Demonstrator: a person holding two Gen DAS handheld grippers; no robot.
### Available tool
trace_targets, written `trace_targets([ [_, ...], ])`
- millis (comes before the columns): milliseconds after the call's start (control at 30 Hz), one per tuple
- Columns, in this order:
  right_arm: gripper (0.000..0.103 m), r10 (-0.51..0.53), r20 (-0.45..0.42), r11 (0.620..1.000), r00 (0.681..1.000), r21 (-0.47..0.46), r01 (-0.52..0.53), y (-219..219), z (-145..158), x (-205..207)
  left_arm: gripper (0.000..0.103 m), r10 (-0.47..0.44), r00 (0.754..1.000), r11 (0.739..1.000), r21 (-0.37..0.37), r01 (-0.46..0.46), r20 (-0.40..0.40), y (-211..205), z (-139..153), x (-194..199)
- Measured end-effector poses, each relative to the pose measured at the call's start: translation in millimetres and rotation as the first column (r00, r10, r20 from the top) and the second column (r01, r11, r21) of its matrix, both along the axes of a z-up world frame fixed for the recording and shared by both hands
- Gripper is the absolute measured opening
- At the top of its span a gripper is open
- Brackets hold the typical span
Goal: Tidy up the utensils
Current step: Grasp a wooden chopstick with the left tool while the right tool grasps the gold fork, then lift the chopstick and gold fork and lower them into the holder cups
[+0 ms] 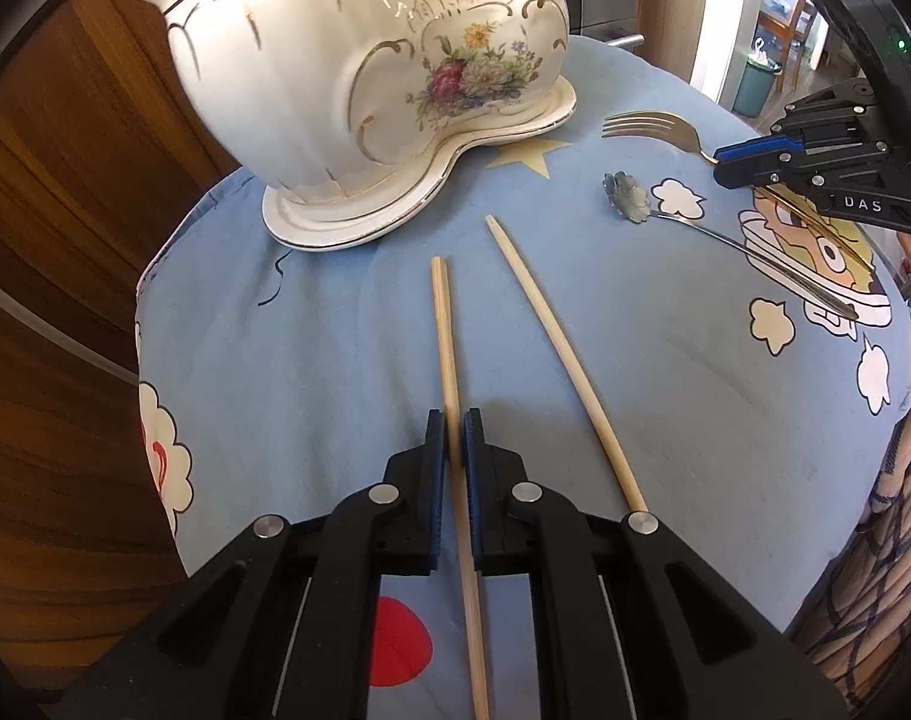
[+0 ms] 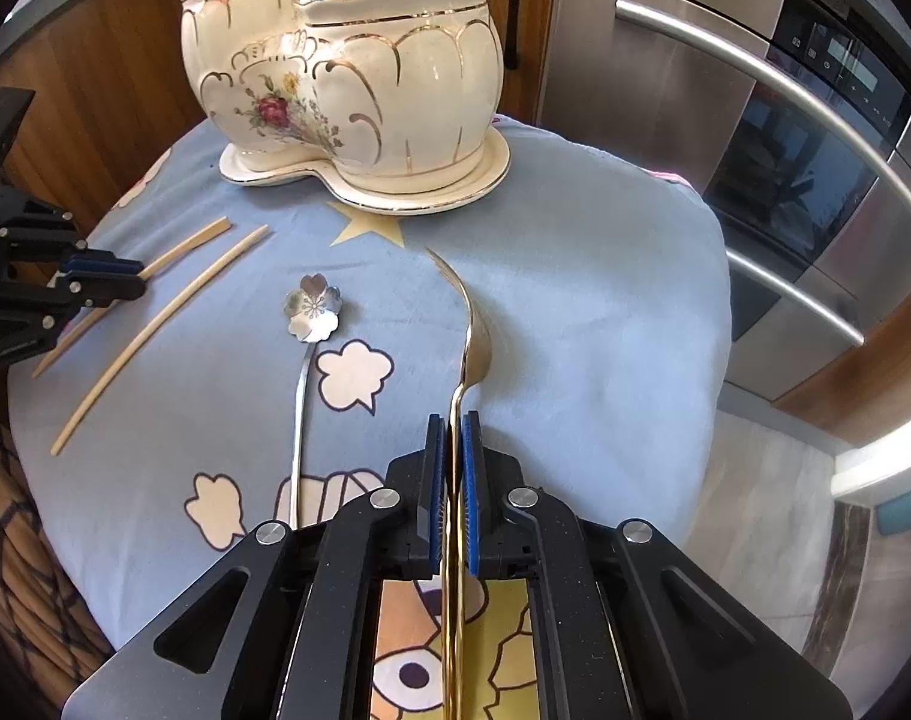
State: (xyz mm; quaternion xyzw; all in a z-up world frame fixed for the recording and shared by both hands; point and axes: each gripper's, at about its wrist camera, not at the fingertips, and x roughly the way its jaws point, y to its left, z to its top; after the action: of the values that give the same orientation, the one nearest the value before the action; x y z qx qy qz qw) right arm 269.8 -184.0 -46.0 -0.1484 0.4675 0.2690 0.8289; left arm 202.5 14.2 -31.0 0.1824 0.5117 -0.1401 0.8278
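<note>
Two chopsticks (image 1: 449, 360) are lying on the blue cloth (image 1: 335, 360) covering the desk, and we are clamping the left gripper (image 1: 454, 438) on the nearer one, its blue pads (image 1: 436, 450) pressing it from both sides. The other chopstick (image 1: 563, 360) is resting just beside it to the right, untouched and angling away. With the right gripper (image 2: 454, 438) we are pinching the handle of the gold fork (image 2: 464, 324), which is standing on edge with its tines pointing toward the holder (image 2: 347, 78). Between the chopsticks and the fork, the flower spoon (image 2: 312, 307) is lying flat on the cloth, apart from both. Beyond them all, the cream floral holder is sitting on its matching saucer (image 2: 491, 174) at the far side of the desk, with a few utensils poking out of its top. A steel oven (image 2: 755, 138) is standing to the right.
</note>
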Motion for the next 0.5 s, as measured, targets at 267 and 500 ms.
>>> trace_targets([
  [267,0.006,-0.009,0.006,1.0,1.0,0.024,0.009,-3,1,-2,0.007,0.017,1.0,0.999,-0.029,-0.018,-0.011,1,2,1],
  [500,0.006,-0.028,0.055,0.995,0.998,0.095,0.022,-12,17,-4,0.004,0.028,0.999,0.999,-0.027,-0.027,0.037,13,4,-8],
])
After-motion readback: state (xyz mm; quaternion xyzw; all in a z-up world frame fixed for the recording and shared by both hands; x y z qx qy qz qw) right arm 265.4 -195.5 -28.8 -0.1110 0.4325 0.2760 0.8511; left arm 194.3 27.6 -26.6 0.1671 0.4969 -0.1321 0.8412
